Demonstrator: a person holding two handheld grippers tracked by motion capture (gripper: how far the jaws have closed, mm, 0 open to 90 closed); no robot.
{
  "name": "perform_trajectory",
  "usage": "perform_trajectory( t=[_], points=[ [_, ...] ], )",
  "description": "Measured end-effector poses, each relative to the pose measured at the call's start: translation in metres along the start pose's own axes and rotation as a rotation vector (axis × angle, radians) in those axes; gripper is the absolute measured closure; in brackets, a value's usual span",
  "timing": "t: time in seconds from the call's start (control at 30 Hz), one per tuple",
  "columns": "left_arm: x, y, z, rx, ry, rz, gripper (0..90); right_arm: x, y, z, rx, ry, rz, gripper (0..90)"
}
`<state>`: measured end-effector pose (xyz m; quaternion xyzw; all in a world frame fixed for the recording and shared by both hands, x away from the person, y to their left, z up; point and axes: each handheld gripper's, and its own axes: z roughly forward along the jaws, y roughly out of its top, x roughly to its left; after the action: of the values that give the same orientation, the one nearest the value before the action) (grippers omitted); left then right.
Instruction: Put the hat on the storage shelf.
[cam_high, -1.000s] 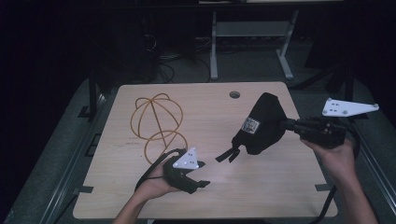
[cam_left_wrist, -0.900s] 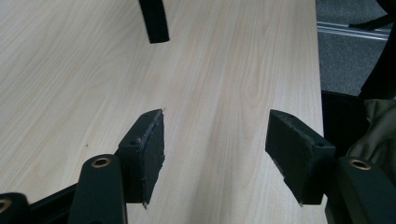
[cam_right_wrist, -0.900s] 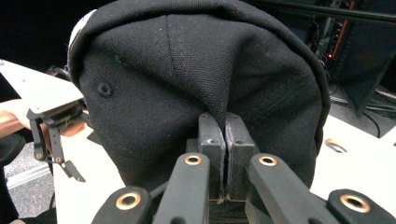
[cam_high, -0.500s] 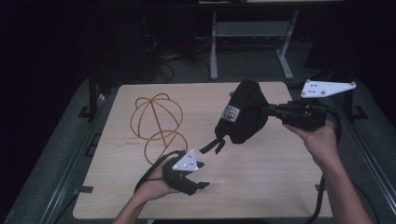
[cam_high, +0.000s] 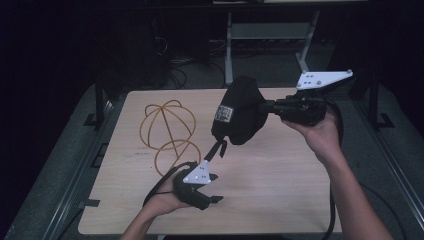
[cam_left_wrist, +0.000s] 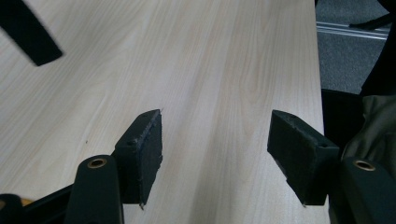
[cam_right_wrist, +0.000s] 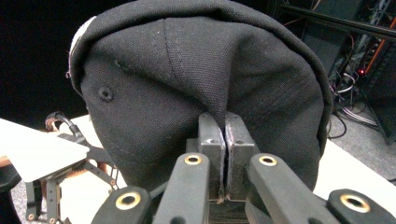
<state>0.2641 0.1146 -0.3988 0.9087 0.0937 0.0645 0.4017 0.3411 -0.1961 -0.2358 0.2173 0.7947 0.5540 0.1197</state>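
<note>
A black cap (cam_high: 240, 112) hangs in the air above the middle right of the wooden table (cam_high: 280, 180). My right gripper (cam_high: 267, 106) is shut on it. In the right gripper view the jaws (cam_right_wrist: 225, 135) pinch a fold of the cap's fabric (cam_right_wrist: 205, 70). The cap's black strap (cam_high: 217, 149) dangles toward the table. An orange wire stand (cam_high: 165, 124) sits on the table's left part, left of the cap. My left gripper (cam_high: 216, 188) rests low near the front edge, open with nothing between its jaws (cam_left_wrist: 215, 140). The strap's end (cam_left_wrist: 30, 37) shows above it.
A white table frame (cam_high: 230, 45) and floor cables stand behind the table in the dark. The table's right edge (cam_left_wrist: 320, 70) lies just beyond the left gripper's jaws. Bare wood spreads across the front right of the table.
My right hand has carried the cap leftward and a little up, from the table's right side toward its middle. The left gripper has stayed where it was.
</note>
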Motion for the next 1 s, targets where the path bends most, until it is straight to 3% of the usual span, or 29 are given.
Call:
perform_trajectory(
  t=[0.33, 0.73, 1.0],
  points=[
    [-0.001, 0.001, 0.000, -0.001, -0.009, 0.005, 35.2, 0.010, 0.033, 0.029, 0.032, 0.044, -0.048, 88.1],
    [0.000, 0.002, -0.003, -0.007, -0.001, 0.029, 35.2, 0.028, 0.074, 0.083, 0.106, 0.126, -0.129, 88.1],
    [-0.002, 0.004, -0.001, -0.006, -0.010, 0.034, 35.2, 0.036, 0.094, 0.119, 0.155, 0.167, -0.144, 88.0]
  ],
)
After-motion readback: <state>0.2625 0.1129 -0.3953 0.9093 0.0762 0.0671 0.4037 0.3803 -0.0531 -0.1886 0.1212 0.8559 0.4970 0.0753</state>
